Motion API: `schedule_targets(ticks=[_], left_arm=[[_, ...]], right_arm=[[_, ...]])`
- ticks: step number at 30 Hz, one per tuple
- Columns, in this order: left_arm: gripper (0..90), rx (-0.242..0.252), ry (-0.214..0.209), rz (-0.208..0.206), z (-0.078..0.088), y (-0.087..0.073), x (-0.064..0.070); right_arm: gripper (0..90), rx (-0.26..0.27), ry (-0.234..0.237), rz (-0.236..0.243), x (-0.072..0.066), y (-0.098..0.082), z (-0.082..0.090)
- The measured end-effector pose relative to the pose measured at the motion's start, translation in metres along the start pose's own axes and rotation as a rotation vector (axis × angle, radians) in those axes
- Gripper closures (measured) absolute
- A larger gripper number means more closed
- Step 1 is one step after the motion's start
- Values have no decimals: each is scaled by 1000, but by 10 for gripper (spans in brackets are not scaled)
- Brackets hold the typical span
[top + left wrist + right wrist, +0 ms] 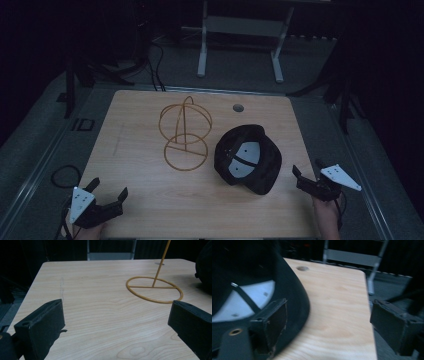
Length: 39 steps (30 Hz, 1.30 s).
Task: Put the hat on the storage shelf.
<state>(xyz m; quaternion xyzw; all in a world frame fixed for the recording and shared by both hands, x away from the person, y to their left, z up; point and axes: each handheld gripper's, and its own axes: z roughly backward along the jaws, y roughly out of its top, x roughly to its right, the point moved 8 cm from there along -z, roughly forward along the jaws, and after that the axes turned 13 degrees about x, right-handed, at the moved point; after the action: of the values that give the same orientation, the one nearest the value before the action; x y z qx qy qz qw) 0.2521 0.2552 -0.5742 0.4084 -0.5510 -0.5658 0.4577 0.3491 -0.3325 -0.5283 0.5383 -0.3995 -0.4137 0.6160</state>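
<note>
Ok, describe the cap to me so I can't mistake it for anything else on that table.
Start at the wooden table and look to its right half, near the right gripper. The black cap lies there upside down, its white lining facing up. The only other thing on the table, the yellow wire stand to its left, is an open frame of thin hoops, while the cap is solid and dark.

In the left gripper view, the wire hat stand (pixel 154 287) ahead loses its top, and the black cap (pixel 204 262) is cropped.
</note>
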Motion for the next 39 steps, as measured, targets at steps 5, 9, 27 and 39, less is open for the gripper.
schedule_targets(ticks=[5,9,27,39], left_arm=[[11,-32,14,18,-1,-3,-1],[11,-40,9,9,0,-3,-1],[11,-51,-53,-28,0,-3,9],[11,-56,-67,-11,0,-4,10]], right_arm=[[123,9,84,39,-9,17,-7],[133,8,167,35,-18,26,-16],[235,-80,349,133,-53,44,-79],[315,-114,379,190,-66,51,-129]])
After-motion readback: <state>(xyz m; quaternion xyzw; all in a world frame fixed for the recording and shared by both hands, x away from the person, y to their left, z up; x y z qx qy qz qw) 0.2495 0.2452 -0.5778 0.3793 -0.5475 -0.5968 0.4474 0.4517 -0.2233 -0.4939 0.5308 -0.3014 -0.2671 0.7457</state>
